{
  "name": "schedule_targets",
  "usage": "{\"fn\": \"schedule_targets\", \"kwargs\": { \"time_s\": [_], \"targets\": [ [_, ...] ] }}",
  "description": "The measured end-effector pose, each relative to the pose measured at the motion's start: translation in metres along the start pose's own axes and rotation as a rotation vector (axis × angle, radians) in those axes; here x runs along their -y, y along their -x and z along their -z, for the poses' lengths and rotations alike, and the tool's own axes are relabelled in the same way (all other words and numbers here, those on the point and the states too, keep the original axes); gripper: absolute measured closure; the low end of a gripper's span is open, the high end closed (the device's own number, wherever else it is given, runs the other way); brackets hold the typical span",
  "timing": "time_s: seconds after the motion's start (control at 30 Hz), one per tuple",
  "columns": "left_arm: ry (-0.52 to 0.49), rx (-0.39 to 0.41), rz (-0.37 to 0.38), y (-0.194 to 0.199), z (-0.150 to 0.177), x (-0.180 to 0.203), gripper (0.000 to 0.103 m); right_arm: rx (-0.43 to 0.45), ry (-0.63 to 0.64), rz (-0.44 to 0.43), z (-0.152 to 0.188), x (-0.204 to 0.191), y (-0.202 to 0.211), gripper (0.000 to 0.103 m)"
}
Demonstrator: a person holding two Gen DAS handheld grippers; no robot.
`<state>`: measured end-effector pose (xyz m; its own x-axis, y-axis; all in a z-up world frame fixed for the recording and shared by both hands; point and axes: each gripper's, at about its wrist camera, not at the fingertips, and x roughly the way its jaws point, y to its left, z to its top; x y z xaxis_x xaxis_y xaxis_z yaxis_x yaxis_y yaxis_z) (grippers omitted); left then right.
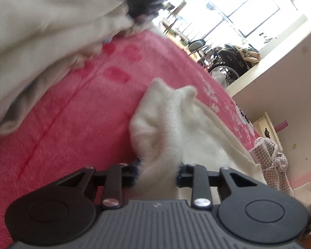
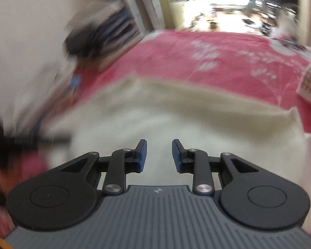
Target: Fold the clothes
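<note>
Pinched in the left gripper (image 1: 158,171), the cream garment (image 1: 176,124) trails toward 1 o'clock across the pink bed (image 1: 72,124), right gripper (image 2: 159,155) spread above it; folding looks barely begun.

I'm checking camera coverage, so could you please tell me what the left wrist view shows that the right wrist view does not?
Only the left wrist view shows the left gripper shut on a bunched fold of the white garment, plus a grey blanket. Only the right wrist view shows the right gripper open above the garment, gripping nothing. Both show the white garment, the pink bedspread and a checked cloth.
</note>
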<state>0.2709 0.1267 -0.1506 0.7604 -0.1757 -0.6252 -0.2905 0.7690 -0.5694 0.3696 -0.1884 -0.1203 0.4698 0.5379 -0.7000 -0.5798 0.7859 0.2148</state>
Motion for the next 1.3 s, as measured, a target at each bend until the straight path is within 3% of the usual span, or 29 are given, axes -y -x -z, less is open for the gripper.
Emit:
{"fn": "schedule_targets", "kwargs": {
  "time_s": [0.13,0.33,0.5,0.57,0.7,0.8,0.9,1.0,1.07,1.17,1.3],
  "targets": [
    [-0.098,0.085,0.039,0.016,-0.005,0.038,0.076,0.048,0.182,0.072,0.045,-0.023,-0.020,0.077],
    [-0.357,0.150,0.143,0.034,-0.004,0.129,0.078,0.095,0.144,0.071,0.049,-0.021,-0.015,0.077],
    [-0.749,0.139,0.292,0.041,0.038,0.230,0.078,0.153,-0.252,-0.092,0.050,0.037,0.014,0.077],
    [-0.912,0.090,0.344,0.037,0.067,0.264,0.077,0.222,-0.475,-0.173,0.070,0.073,0.037,0.076],
    [-1.102,-0.041,0.396,0.009,0.132,0.295,0.077,0.349,-0.879,-0.304,0.113,0.140,0.081,0.074],
    [-1.144,-0.087,0.388,-0.013,0.165,0.294,0.077,0.365,-1.066,-0.291,0.157,0.169,0.099,0.074],
    [-1.132,-0.045,0.381,-0.017,0.179,0.283,0.076,0.422,-1.224,-0.342,0.193,0.185,0.109,0.073],
    [-1.150,-0.016,0.367,-0.016,0.188,0.279,0.074,0.448,-1.284,-0.394,0.196,0.191,0.107,0.063],
    [-1.191,-0.016,0.367,-0.014,0.197,0.281,0.061,0.466,-1.323,-0.428,0.198,0.195,0.106,0.055],
    [-1.260,-0.006,0.376,-0.010,0.209,0.284,0.051,0.493,-1.382,-0.481,0.201,0.201,0.104,0.040],
    [-1.318,0.006,0.389,0.000,0.217,0.284,0.048,0.514,-1.432,-0.509,0.202,0.209,0.106,0.039]
  ]
}}
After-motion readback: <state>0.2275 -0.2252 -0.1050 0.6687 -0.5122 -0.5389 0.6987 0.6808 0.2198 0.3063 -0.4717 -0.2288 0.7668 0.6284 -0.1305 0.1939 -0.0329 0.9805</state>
